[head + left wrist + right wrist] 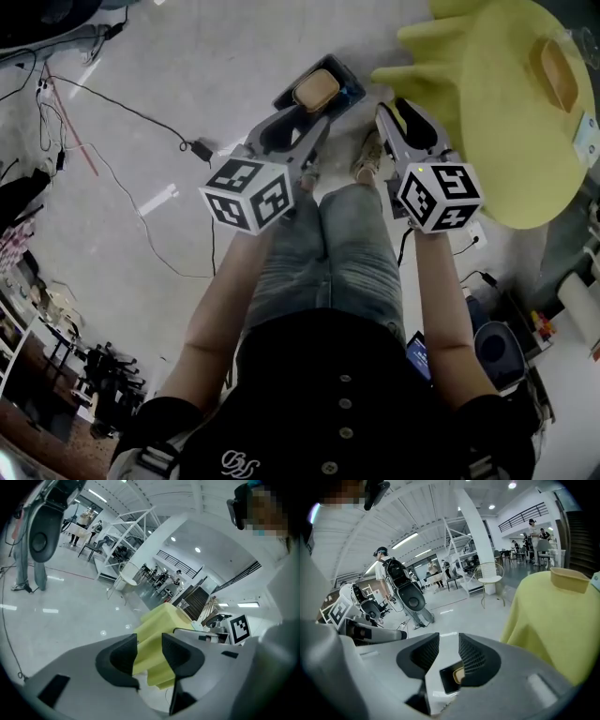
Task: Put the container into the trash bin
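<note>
Floor of pale grey takes most of the head view, with thin black cables lying across it. At the upper right stands a surface under a yellow cover; the same cover is at the right side of the right gripper view and behind the jaws in the left gripper view.

The person stands and looks down along the legs in blue jeans, and holds one pair of tongs in each hand.

The left tongs point forward and down toward the floor. In the left gripper view the jaws are apart and nothing is between them; only the yellow cover shows through the gap. The right tongs are beside them, near the edge of the yellow surface. Their jaws are also apart and grip nothing.

On the floor just in front of the left tongs lies a dark low trash bin. The tan container sits inside it, apart from both tongs. The right gripper view shows the bin below the gap of the jaws, with the container partly hidden by the right jaw.

A second tan container rests on top of the yellow surface.
</note>
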A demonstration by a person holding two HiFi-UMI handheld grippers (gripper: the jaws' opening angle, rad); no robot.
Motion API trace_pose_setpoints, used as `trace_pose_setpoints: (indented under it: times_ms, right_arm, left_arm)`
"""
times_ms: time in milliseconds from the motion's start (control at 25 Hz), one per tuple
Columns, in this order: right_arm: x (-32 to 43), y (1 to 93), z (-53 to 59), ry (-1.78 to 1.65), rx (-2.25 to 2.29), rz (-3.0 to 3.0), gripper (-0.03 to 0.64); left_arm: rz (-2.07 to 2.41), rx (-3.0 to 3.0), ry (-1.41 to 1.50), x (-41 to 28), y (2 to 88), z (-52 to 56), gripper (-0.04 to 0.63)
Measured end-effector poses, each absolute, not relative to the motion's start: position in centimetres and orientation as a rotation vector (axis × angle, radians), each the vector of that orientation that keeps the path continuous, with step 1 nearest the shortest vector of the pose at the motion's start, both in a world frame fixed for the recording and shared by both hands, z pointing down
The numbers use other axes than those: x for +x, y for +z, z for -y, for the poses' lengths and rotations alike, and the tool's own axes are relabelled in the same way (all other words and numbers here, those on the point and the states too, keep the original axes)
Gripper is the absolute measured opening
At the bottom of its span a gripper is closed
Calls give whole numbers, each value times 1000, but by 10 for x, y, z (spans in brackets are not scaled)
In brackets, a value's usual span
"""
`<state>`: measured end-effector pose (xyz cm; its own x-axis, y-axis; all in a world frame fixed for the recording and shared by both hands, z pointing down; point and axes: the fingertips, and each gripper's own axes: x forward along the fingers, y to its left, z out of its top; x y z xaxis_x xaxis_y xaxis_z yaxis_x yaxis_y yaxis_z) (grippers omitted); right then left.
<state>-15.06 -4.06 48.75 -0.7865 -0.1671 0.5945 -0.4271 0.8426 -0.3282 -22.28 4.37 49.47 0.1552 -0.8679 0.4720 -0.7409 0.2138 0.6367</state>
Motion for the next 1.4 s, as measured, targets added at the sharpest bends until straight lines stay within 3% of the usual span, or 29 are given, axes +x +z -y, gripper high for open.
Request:
trace_pose_setpoints:
  times_ms: [800,1400]
  right_arm:
    - [-109,380,34,631,547,2576,116]
    - [-35,313,53,714,498,2700,16]
  left_arm:
    - [1415,1988,-188,-170,367,-3,153]
    - [1375,2180,-148,-93,297,25,153]
